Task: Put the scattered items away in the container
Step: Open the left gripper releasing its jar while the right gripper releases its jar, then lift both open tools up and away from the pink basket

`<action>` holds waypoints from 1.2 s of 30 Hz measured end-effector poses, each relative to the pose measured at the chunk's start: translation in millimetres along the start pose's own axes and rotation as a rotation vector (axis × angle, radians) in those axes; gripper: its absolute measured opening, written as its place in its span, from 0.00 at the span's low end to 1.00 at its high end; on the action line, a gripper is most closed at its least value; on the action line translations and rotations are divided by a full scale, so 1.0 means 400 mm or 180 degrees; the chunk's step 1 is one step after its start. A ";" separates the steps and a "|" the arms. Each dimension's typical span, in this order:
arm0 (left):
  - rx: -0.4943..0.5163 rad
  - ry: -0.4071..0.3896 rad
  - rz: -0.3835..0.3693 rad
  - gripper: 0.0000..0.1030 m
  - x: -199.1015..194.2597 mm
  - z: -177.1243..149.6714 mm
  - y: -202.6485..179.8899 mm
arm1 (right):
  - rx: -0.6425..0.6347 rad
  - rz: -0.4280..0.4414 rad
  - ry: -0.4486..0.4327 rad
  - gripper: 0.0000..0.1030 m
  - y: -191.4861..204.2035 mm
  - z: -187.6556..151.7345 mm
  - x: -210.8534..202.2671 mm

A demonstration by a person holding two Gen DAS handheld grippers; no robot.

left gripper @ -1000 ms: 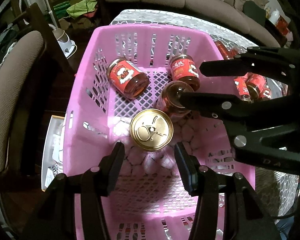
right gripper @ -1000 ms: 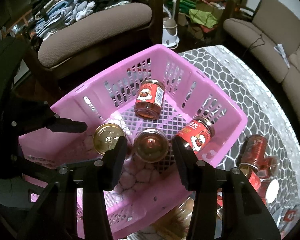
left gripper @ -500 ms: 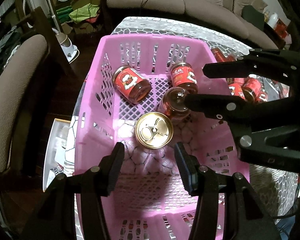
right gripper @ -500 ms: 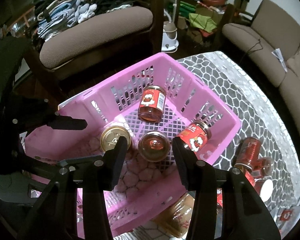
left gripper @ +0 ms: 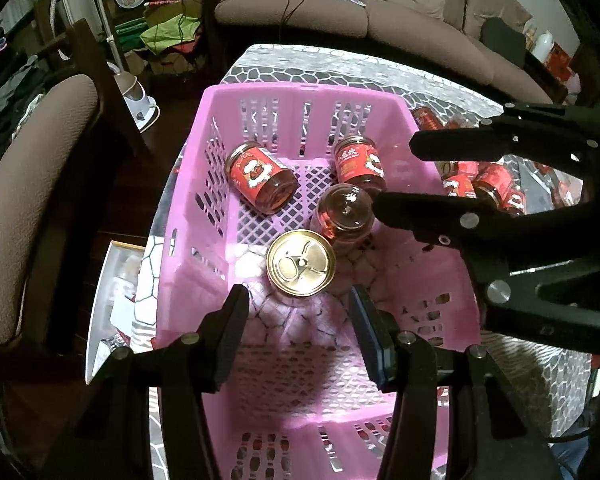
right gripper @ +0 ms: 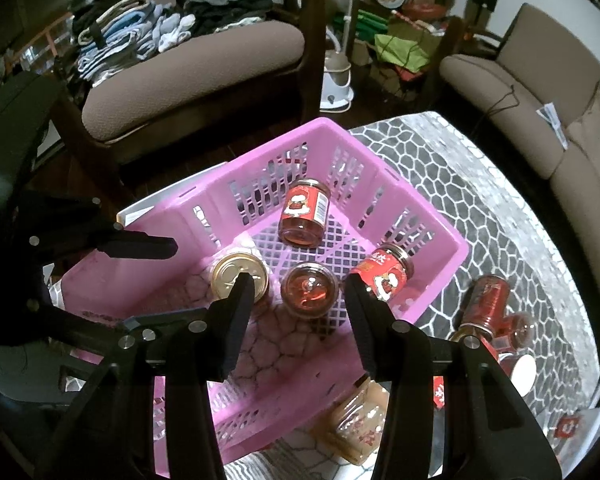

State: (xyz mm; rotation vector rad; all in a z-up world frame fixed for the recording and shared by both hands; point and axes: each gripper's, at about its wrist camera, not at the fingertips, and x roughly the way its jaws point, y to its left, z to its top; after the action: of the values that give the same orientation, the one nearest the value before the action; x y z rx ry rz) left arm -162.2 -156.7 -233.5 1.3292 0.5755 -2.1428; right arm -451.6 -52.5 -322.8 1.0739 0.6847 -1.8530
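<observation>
Both grippers hang above the pink basket [left gripper: 380, 100], pointed steeply down into it. Left gripper [left gripper: 296, 332] has its jaws drawn in to their narrowest with nothing between the pads; the right gripper [right gripper: 300, 312] is likewise closed down and empty, its fingers framing the floor of the basket.

Four items already lie inside. A gold-lidded jar [left gripper: 301, 267] stands upright near the middle, and an upturned jar [left gripper: 345, 216] touches it at about 1 o'clock. Two red-labelled jars lie on their sides toward the far wall, one at 11 o'clock [left gripper: 260, 178] and one at 1 o'clock [left gripper: 358, 164], probably where they rolled on being let go.

Outside the basket, at 3 o'clock in the left wrist view, a cluster of red jars [left gripper: 484, 188] waits on the table, and a pale jar [right gripper: 358, 426] lies just beside the near wall, though the fingers hide part of it. The tidying looks roughly half done.
</observation>
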 end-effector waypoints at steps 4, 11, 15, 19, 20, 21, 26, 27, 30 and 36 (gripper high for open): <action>0.0020 -0.0023 0.0004 0.51 -0.012 -0.002 -0.005 | 0.0009 -0.0013 -0.0014 0.42 0.001 -0.002 -0.013; 0.0029 -0.0055 0.0000 0.51 -0.030 -0.007 -0.007 | 0.0008 -0.0037 -0.0044 0.42 0.008 -0.002 -0.039; 0.0034 -0.0085 -0.0002 0.51 -0.042 -0.008 -0.008 | 0.0001 -0.0056 -0.0064 0.42 0.011 -0.002 -0.056; 0.0027 -0.0109 0.0008 0.51 -0.051 -0.010 -0.008 | -0.0006 -0.0065 -0.0088 0.42 0.016 -0.002 -0.070; 0.0025 -0.0116 0.0003 0.51 -0.054 -0.010 -0.008 | -0.0009 -0.0068 -0.0091 0.42 0.018 -0.002 -0.073; 0.0025 -0.0129 0.0001 0.51 -0.058 -0.010 -0.008 | -0.0012 -0.0071 -0.0093 0.42 0.021 -0.002 -0.076; 0.0017 -0.0169 0.0004 0.51 -0.074 -0.011 -0.009 | -0.0029 -0.0084 -0.0116 0.42 0.029 0.000 -0.096; 0.0017 -0.0178 0.0003 0.51 -0.078 -0.011 -0.009 | -0.0034 -0.0090 -0.0120 0.42 0.030 0.000 -0.100; 0.0013 -0.0204 -0.0001 0.51 -0.089 -0.012 -0.010 | -0.0049 -0.0107 -0.0140 0.42 0.037 0.001 -0.116; 0.0028 -0.0247 -0.0005 0.51 -0.109 -0.014 -0.020 | -0.0055 -0.0131 -0.0182 0.42 0.047 0.004 -0.146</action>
State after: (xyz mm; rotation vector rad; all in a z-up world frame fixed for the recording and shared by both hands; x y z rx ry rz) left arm -147.9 -137.3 -195.7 1.2446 0.5368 -2.1899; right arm -420.6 -39.1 -271.7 0.9987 0.6931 -1.9022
